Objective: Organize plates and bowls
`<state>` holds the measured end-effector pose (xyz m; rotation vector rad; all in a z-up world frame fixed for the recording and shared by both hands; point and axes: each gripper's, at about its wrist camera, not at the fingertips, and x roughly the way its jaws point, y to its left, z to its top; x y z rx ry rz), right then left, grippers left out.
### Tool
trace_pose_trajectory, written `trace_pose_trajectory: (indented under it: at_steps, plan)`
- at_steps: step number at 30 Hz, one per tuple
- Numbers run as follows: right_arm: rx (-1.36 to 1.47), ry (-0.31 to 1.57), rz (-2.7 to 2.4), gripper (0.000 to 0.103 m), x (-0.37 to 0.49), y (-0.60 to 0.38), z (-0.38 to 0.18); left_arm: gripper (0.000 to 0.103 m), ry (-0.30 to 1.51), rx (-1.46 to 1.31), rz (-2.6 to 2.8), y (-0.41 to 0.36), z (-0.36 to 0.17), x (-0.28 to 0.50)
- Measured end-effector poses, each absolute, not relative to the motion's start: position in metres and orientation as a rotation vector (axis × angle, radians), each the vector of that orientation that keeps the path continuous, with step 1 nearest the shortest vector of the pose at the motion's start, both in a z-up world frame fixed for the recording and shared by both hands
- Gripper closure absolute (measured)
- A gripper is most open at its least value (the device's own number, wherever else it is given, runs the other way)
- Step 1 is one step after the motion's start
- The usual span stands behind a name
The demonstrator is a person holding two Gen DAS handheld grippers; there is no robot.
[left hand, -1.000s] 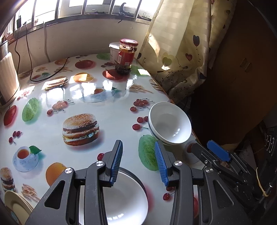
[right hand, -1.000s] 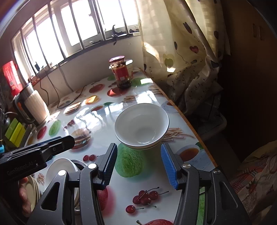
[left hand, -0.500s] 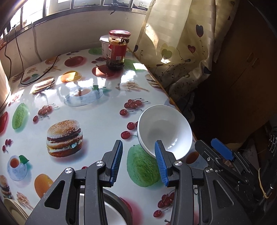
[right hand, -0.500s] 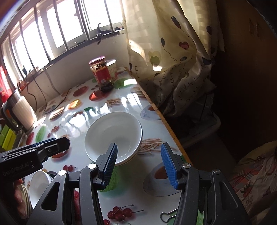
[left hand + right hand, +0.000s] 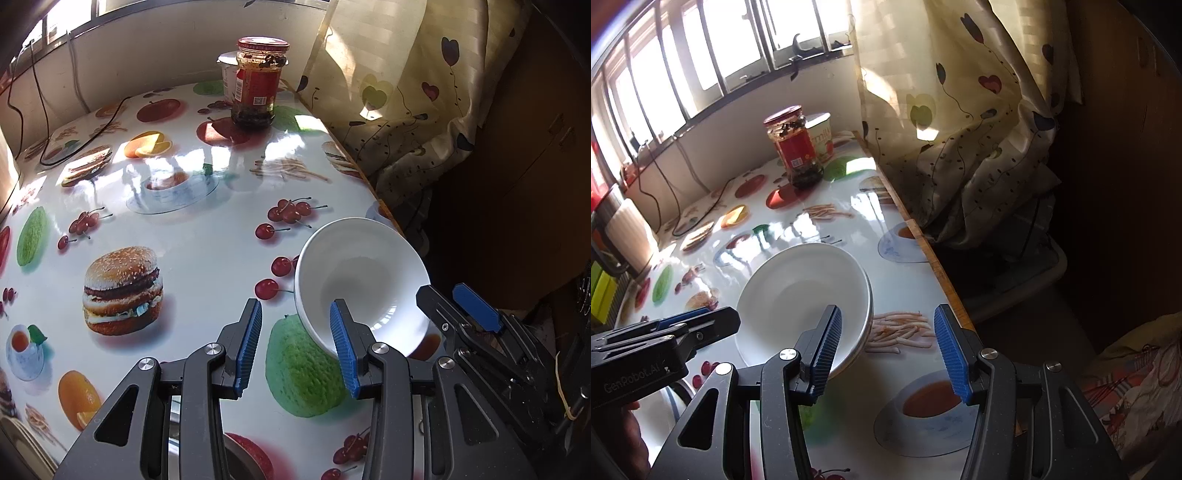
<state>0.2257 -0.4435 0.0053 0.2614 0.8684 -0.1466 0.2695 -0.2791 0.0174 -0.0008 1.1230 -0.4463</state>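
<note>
Jaws of both grippers (left, right) gape, flanking the white bowl.

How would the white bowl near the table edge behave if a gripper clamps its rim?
The white bowl looks glazed and glossy, so probably stiff, breakable and slippery. It seems nested on a second bowl, so lifting might drag or rattle that one. The table edge is close; a slip could drop it.

Left gripper, right gripper: matte black linkage arms w/ triangular cut-outs, silver pivot screws, blue ribbed pads. White "GenRobot.AI" lettering on left unit's side. Bit of skin below it.
</note>
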Motion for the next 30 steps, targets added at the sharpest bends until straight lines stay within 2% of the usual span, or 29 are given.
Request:
trace_pose_trajectory:
  at_steps: [9, 17, 20, 26, 30]
  plan:
    - [0.250, 0.889, -0.125, 0.052, 0.239, -0.444, -0.004, 0.063, 1.126, -0.001, -0.428, -0.284, 0.014, 0.276]
    - [0.234, 0.905, -0.107, 0.063, 0.247, -0.443, -0.009, 0.063, 1.172, -0.023, -0.420, -0.284, 0.000, 0.282]
    - [0.233, 0.910, -0.102, 0.072, 0.248, -0.442, -0.011, 0.063, 1.161, -0.035, -0.427, -0.284, 0.000, 0.282]
    - [0.237, 0.908, -0.087, 0.080, 0.251, -0.441, -0.012, 0.075, 1.182, -0.050, -0.424, -0.284, -0.004, 0.285]
    - [0.226, 0.913, -0.080, 0.085, 0.253, -0.436, -0.013, 0.077, 1.185, -0.057, -0.429, -0.284, -0.004, 0.285]
